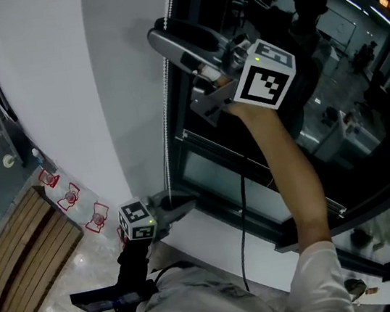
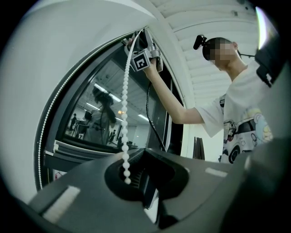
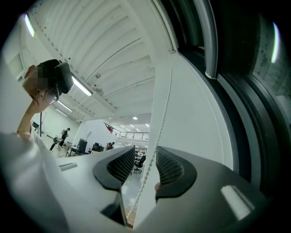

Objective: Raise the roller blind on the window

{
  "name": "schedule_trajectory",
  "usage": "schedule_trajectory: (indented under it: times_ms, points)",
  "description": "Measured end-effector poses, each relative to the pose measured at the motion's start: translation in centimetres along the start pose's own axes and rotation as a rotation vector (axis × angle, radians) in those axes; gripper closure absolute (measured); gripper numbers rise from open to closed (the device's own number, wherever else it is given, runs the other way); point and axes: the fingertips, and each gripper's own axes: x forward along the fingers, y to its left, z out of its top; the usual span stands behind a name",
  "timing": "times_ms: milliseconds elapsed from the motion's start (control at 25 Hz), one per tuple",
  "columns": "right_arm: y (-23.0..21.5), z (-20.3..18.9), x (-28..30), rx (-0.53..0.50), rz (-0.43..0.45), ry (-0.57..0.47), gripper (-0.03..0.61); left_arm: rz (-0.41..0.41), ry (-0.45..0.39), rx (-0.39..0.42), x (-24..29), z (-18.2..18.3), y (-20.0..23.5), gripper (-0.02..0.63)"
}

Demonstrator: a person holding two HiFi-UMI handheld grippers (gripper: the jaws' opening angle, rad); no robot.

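A white bead chain (image 1: 167, 112) hangs down the left edge of the dark window (image 1: 333, 56). My left gripper (image 1: 181, 207) is low, by the sill, and in the left gripper view the bead chain (image 2: 124, 118) runs down into my left gripper (image 2: 127, 178), which is shut on it. My right gripper (image 1: 165, 35) is held high on a raised arm near the top of the chain. In the right gripper view the bead chain (image 3: 157, 136) passes between the jaws of my right gripper (image 3: 145, 163), which stand open and apart from it. The blind itself is out of sight.
A white wall (image 1: 83, 96) borders the window on the left. The white window sill (image 1: 216, 240) runs below the glass. A black cable (image 1: 242, 210) dangles from the right gripper. A slatted wooden bench (image 1: 22, 267) stands on the floor far below at the left.
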Motion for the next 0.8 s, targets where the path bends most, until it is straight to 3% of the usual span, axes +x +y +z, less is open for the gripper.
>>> schedule_trajectory:
  times_ms: [280, 400, 800]
  points:
    - [-0.3, 1.9, 0.8, -0.016, -0.010, -0.027, 0.494, 0.009, -0.003, -0.003, -0.2, 0.0, 0.2, 0.615]
    - [-0.3, 1.6, 0.6, -0.022, -0.028, -0.025, 0.558, 0.011, -0.008, -0.006, -0.2, 0.0, 0.0, 0.615]
    - [0.5, 1.9, -0.8, -0.017, -0.041, -0.014, 0.563, 0.000, 0.004, 0.009, 0.0, 0.5, 0.0, 0.615]
